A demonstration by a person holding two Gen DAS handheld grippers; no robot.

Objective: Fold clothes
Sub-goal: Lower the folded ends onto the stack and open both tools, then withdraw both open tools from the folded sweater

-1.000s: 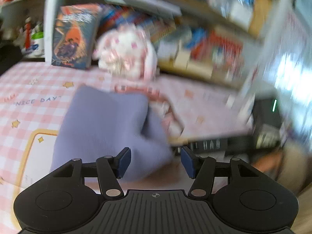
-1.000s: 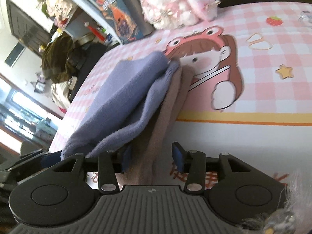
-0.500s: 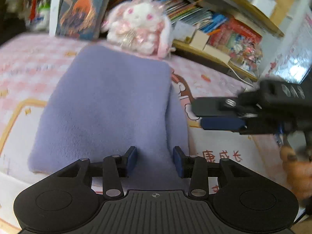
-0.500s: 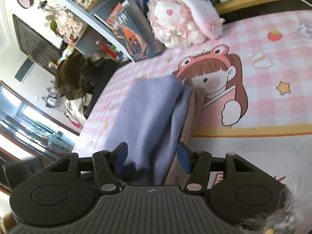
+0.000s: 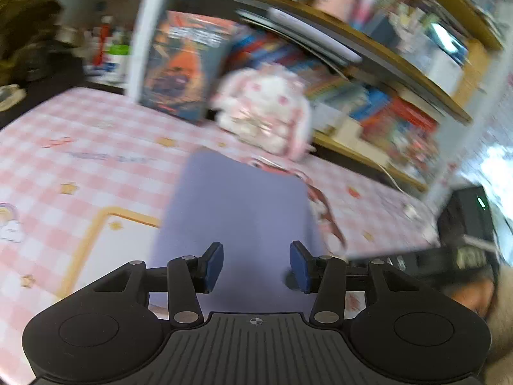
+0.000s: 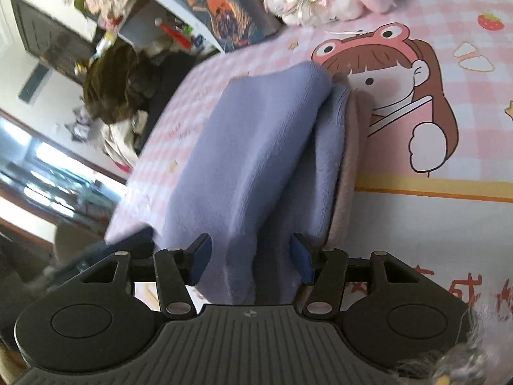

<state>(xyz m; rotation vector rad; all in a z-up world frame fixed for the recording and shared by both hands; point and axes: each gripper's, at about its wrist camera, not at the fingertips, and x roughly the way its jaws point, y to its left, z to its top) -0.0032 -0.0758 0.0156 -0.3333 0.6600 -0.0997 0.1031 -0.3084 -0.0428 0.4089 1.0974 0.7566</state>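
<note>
Garment (image 5: 243, 211) on tablecloth (image 5: 64, 160) — plush (image 5: 266, 109) behind

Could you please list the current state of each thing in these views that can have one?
Lavender fleece garment: folded into layers, lying on the pink checked tablecloth.
Left gripper: jaws open, above the garment.
Right gripper: jaws open, astride the garment's near edge.
White-and-pink plush rabbit: upright by the bookshelf.

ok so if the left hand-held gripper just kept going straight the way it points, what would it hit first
Most likely the folded purple garment: it lies directly ahead of the open left hand-held gripper, filling the gap between its fingers. Beyond it sits the pink plush toy. The picture is blurred, so depth is uncertain.
</note>
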